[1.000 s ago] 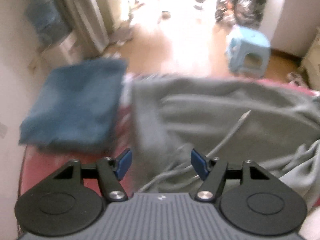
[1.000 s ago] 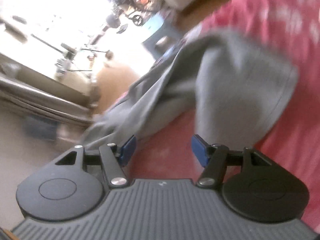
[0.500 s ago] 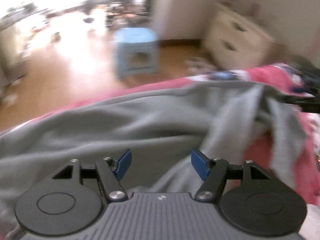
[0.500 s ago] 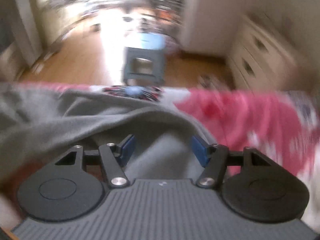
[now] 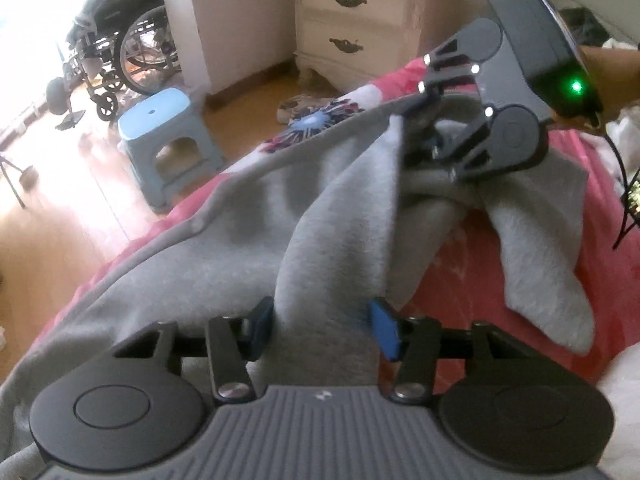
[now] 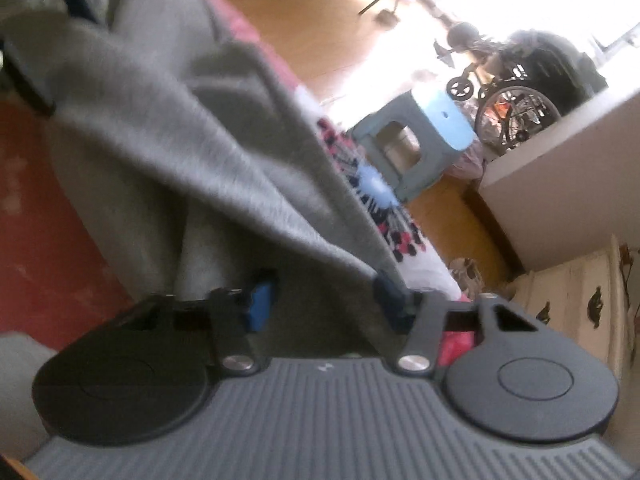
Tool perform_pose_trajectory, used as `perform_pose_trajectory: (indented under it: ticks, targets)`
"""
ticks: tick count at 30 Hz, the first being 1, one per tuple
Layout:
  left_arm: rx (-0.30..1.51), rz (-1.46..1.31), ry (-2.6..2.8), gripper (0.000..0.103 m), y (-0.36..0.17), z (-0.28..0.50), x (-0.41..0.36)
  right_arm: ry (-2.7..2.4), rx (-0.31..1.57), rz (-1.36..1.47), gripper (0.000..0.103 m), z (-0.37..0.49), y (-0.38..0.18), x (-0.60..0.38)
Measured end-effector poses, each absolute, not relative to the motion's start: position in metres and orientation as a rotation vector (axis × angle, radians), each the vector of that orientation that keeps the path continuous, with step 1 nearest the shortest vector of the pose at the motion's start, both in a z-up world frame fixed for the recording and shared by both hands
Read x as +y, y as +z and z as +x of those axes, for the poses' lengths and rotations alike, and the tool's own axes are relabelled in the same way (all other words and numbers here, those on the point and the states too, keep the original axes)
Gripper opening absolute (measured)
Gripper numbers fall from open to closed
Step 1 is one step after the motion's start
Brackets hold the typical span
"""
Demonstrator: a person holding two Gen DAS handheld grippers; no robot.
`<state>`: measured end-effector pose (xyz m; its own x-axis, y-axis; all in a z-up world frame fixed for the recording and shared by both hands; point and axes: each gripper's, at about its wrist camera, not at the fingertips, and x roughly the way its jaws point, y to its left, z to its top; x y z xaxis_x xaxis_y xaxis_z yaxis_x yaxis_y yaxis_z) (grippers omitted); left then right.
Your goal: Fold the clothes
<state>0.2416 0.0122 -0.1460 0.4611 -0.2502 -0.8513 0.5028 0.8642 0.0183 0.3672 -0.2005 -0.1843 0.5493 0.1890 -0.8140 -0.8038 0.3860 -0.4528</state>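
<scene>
A grey fleece garment [image 5: 224, 264] is lying across a red bedspread [image 5: 472, 280], bunched and partly lifted. The left gripper [image 5: 322, 330] is standing wide, its blue pads on either side of a raised ridge of the grey cloth that is running forward from between them; whether the pads are touching the cloth is unclear. Ahead and to its right, the right gripper [image 5: 430, 120] is working at another gathered part of the garment, with cloth bunched between its fingers. In its own view the right gripper [image 6: 324, 300] is also standing wide, with fabric draping between the pads. Beyond the bed, a blue stool [image 5: 168, 136], a wheelchair [image 5: 120, 44] and a white dresser [image 5: 356, 28] are showing.
</scene>
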Motion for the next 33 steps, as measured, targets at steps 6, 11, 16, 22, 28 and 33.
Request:
perform_pose_trajectory:
  ticks: [6,11,16,22,28,33]
  targets:
    - [1.008,0.201,-0.452,0.008,-0.134,0.244,0.025,0.672,0.776,-0.805,0.003,0.362,-0.168,-0.213]
    - [0.965,0.193,-0.506,0.006,-0.114,0.227,0.031,0.659,0.760,-0.712,0.003,0.328,-0.136,-0.232]
    - [0.932,0.200,-0.610,0.006,-0.099,0.199,0.031,0.619,0.752,-0.602,0.003,0.274,-0.098,-0.259]
    - [0.932,0.187,-0.751,0.006,-0.086,0.162,0.031,0.556,0.823,-0.502,0.003,0.217,-0.095,-0.282]
    - [0.976,0.175,-0.798,0.021,-0.089,0.138,0.029,0.490,0.920,-0.430,0.003,0.166,-0.109,-0.298]
    - [1.029,0.078,-0.757,0.029,-0.091,0.140,0.038,0.432,1.016,-0.392,0.003,0.135,-0.131,-0.309]
